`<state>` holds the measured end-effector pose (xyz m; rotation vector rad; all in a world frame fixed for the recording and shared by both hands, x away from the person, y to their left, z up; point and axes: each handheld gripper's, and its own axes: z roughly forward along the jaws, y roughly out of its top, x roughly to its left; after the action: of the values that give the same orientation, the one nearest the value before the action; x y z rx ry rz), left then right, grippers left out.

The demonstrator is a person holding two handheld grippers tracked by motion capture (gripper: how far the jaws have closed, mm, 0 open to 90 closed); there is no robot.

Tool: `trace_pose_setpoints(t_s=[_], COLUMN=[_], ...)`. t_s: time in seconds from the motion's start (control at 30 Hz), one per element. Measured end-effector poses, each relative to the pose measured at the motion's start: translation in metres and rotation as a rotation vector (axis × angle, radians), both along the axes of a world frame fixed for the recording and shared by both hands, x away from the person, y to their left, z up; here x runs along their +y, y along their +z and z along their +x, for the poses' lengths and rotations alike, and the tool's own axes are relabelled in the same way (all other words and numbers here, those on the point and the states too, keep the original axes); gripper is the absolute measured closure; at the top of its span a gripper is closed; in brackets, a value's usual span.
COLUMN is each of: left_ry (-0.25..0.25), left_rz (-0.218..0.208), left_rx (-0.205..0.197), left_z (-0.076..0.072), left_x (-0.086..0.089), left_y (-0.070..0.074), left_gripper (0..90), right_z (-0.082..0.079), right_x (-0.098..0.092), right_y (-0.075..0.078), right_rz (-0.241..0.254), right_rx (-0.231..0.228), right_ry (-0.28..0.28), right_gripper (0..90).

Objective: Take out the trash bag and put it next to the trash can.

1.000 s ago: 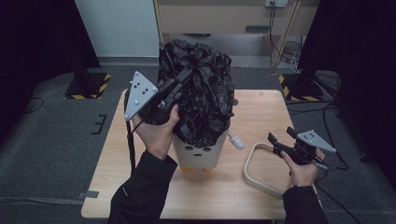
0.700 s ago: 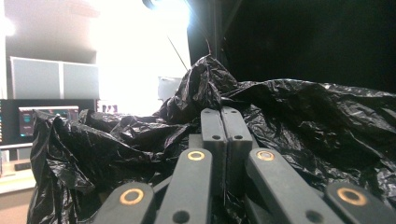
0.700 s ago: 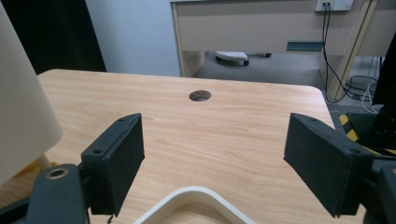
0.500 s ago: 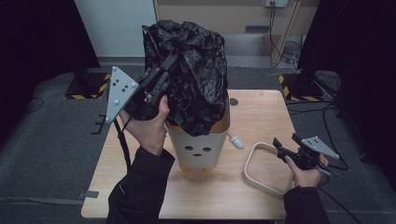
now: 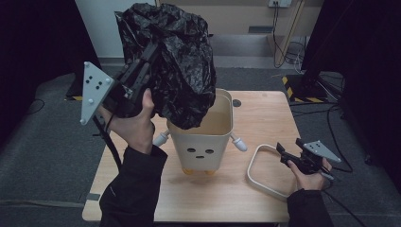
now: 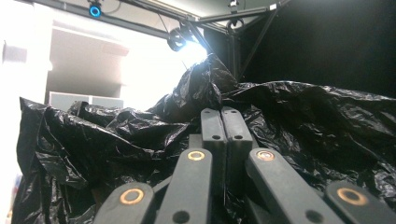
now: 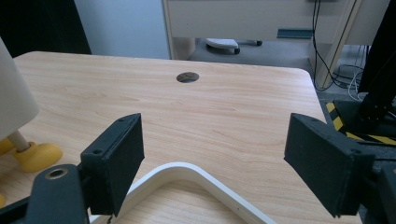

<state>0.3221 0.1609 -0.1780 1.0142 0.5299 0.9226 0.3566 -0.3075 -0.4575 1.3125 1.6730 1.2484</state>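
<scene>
Here, left gripper (image 5: pixel 150 53) fingers pinching the black bag (image 5: pixel 182 71) above the face-printed bin (image 5: pixel 201 137), right gripper (image 5: pixel 283 153) fingers gaping over the white ring (image 5: pixel 257 176), near-right tabletop (image 5: pixel 265 118), no readable writing.

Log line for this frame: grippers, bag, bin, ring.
left gripper: shut on crinkled black plastic bag, lifted above bin | right gripper: open over white ring frame | cream face-printed bin: upright on wooden table
</scene>
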Motion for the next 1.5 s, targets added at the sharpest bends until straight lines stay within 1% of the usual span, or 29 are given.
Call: trace_pose_setpoints(t_s=[0.07, 0.27, 0.4, 0.47, 0.6, 0.7, 0.83, 0.97, 1.03, 1.07, 1.1, 1.17, 1.2, 1.23, 1.27, 1.37, 1.4, 1.43, 1.5], left_ry=[0.015, 0.063, 0.090, 0.110, 0.144, 0.161, 0.198, 0.230, 0.242, 0.249, 0.254, 0.265, 0.268, 0.271, 0.276, 0.288, 0.291, 0.292, 0.299], left_rz=[0.004, 0.002, -0.010, -0.005, 0.002, -0.001, 0.011, 0.013, 0.017, 0.020, 0.019, 0.028, 0.032, 0.031, 0.030, 0.036, 0.039, 0.041, 0.048], left_rx=[-0.012, -0.025, -0.034, -0.038, -0.028, -0.011, 0.014, 0.038, 0.055, 0.063, 0.069, 0.081, 0.092, 0.104, 0.114, 0.147, 0.159, 0.170, 0.196], left_z=[-0.003, -0.011, -0.016, -0.018, -0.020, -0.019, -0.017, -0.014, -0.013, -0.012, -0.011, -0.009, -0.008, -0.007, -0.006, -0.002, 0.000, 0.001, 0.004], left_x=[0.004, 0.021, 0.035, 0.041, 0.053, 0.062, 0.075, 0.087, 0.092, 0.095, 0.097, 0.101, 0.103, 0.105, 0.107, 0.113, 0.114, 0.116, 0.120], left_y=[0.003, 0.010, 0.013, 0.014, 0.011, 0.007, 0.002, -0.006, -0.011, -0.013, -0.016, -0.021, -0.025, -0.028, -0.031, -0.042, -0.046, -0.050, -0.058], left_gripper=[89.3, 89.3, 89.3, 89.3, 89.3, 89.3, 89.3, 89.2, 89.3, 89.2, 89.2, 89.2, 89.2, 89.2, 89.2, 89.2, 89.2, 89.2, 89.2], right_z=[0.000, 0.000, 0.000, 0.000, -0.001, -0.001, -0.001, -0.003, -0.003, -0.003, -0.003, -0.003, -0.003, -0.003, -0.003, -0.002, -0.003, -0.002, -0.002], right_x=[-0.001, -0.003, -0.004, -0.003, -0.002, -0.002, -0.002, -0.001, -0.001, -0.001, 0.000, 0.000, 0.000, 0.001, 0.001, 0.001, 0.001, 0.001, 0.000], right_y=[-0.001, -0.004, -0.006, -0.006, -0.008, -0.010, -0.012, -0.013, -0.013, -0.013, -0.014, -0.015, -0.016, -0.017, -0.018, -0.019, -0.019, -0.020, -0.021], right_rz=[0.000, -0.005, -0.008, -0.001, -0.004, -0.014, -0.011, -0.014, -0.019, -0.021, -0.014, -0.017, -0.016, -0.010, -0.020, -0.017, -0.018, -0.015, -0.015], right_rx=[0.002, 0.019, 0.021, 0.019, 0.030, 0.032, 0.036, 0.041, 0.041, 0.049, 0.047, 0.048, 0.054, 0.048, 0.050, 0.043, 0.055, 0.042, 0.043], right_ry=[-0.003, -0.011, -0.011, -0.012, -0.008, -0.009, 0.001, 0.010, 0.014, 0.012, 0.014, 0.017, 0.022, 0.024, 0.024, 0.027, 0.032, 0.034, 0.044], right_gripper=[19.8, 19.7, 19.7, 19.6, 19.7, 19.7, 19.9, 20.1, 18.8, 18.6, 18.6, 18.6, 18.8, 18.8, 18.8, 19.0, 19.7, 20.3, 20.7])
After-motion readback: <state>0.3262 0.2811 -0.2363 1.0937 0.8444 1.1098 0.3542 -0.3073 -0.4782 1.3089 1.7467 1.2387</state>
